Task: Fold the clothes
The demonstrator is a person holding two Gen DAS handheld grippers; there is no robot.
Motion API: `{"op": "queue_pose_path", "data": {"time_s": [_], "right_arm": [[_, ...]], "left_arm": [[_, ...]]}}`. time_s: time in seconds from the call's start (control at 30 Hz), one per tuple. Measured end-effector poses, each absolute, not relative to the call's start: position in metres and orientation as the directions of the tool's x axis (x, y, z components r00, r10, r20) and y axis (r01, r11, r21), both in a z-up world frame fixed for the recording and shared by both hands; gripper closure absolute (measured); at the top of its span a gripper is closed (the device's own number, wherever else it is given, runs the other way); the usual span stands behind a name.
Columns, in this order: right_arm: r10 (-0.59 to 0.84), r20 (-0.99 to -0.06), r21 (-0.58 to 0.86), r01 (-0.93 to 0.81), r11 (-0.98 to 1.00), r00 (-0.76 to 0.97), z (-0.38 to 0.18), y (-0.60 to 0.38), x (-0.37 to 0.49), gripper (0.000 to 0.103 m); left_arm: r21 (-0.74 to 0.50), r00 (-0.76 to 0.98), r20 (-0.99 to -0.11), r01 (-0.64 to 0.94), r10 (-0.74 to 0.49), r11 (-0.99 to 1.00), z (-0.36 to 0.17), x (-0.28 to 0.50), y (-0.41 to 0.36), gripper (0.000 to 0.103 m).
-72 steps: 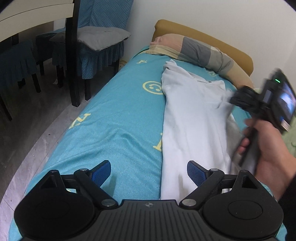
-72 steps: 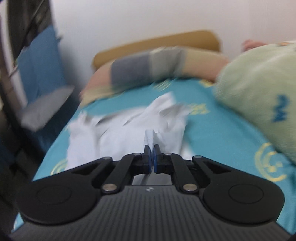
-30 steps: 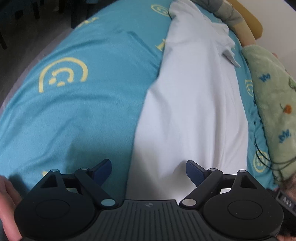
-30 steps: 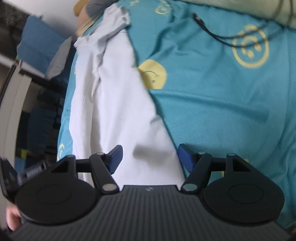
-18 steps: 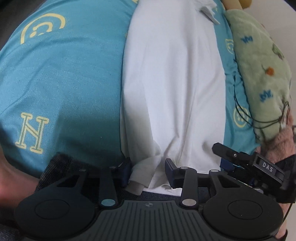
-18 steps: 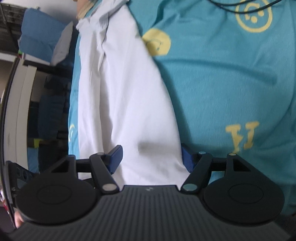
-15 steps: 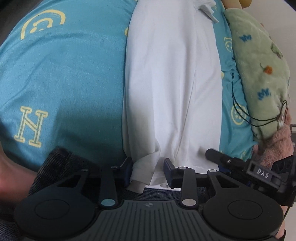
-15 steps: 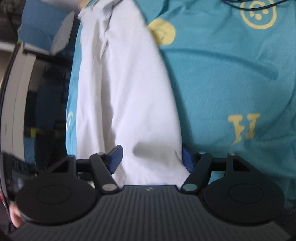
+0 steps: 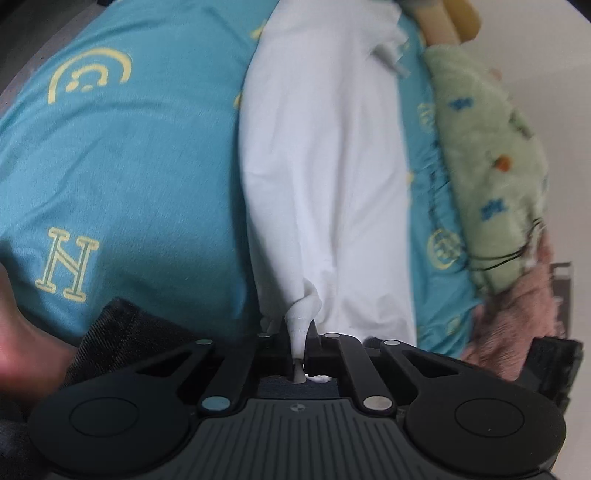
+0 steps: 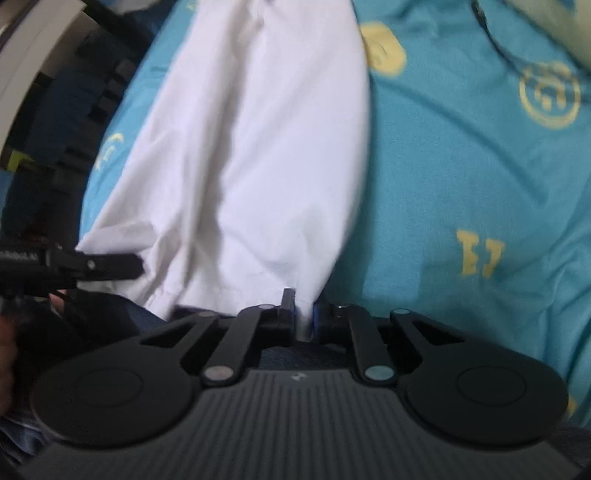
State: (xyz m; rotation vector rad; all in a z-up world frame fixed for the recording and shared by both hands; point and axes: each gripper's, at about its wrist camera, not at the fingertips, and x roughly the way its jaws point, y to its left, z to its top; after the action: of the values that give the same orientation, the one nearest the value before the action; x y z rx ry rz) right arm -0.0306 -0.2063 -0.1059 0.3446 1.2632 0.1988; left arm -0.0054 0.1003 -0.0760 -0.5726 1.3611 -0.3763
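A long white garment (image 9: 325,166) lies lengthwise down the teal bed sheet (image 9: 129,166). My left gripper (image 9: 300,332) is shut on a bunched bit of its near hem, at the left corner, and the cloth rises in a small peak above the jaws. In the right wrist view the same white garment (image 10: 266,147) runs away from me, and my right gripper (image 10: 304,310) is shut on the hem's right corner. The left gripper (image 10: 110,266) shows at the left there, pinching the other corner. The hem between the two hangs slack.
A green fleece blanket (image 9: 491,166) with a black cable (image 9: 509,258) lies along the right of the bed, with pink fluffy cloth (image 9: 517,314) below it. A pillow (image 9: 432,22) is at the far end. Dark furniture (image 10: 74,92) stands left of the bed. A person's dark trouser leg (image 9: 122,325) is near.
Both grippers went from wide open over the near hem to shut on it, the left first and then the right. Both have risen a little and drawn the hem up.
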Motion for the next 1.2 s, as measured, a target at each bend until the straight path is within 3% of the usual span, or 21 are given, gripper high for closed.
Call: {"op": "queue_pose_path", "data": {"time_s": [0.2, 0.4, 0.83, 1.2], "right_arm": [[0.345, -0.792, 0.431, 0.061, 0.9, 0.504, -0.019, -0.232, -0.033, 0.093], [0.347, -0.689, 0.471, 0.028, 0.882, 0.636, 0.051, -0.242, -0.052, 0.094], [0.381, -0.669, 0.504, 0.012, 0.864, 0.639, 0.006, -0.236, -0.147, 0.094], [0.304, -0.585, 0.483, 0.021, 0.876, 0.752, 0.022, -0.231, -0.055, 0.093]], "left_arm": [[-0.666, 0.347, -0.702, -0.012, -0.622, 0.746, 0.016, 0.002, 0.101, 0.099], [-0.684, 0.43, -0.66, -0.006, -0.616, 0.729, 0.055, -0.024, 0.113, 0.099], [-0.661, 0.398, -0.701, -0.049, -0.592, 0.749, 0.022, -0.109, 0.138, 0.099], [-0.56, 0.518, -0.71, -0.007, -0.476, 0.828, 0.046, -0.003, 0.115, 0.099]]}}
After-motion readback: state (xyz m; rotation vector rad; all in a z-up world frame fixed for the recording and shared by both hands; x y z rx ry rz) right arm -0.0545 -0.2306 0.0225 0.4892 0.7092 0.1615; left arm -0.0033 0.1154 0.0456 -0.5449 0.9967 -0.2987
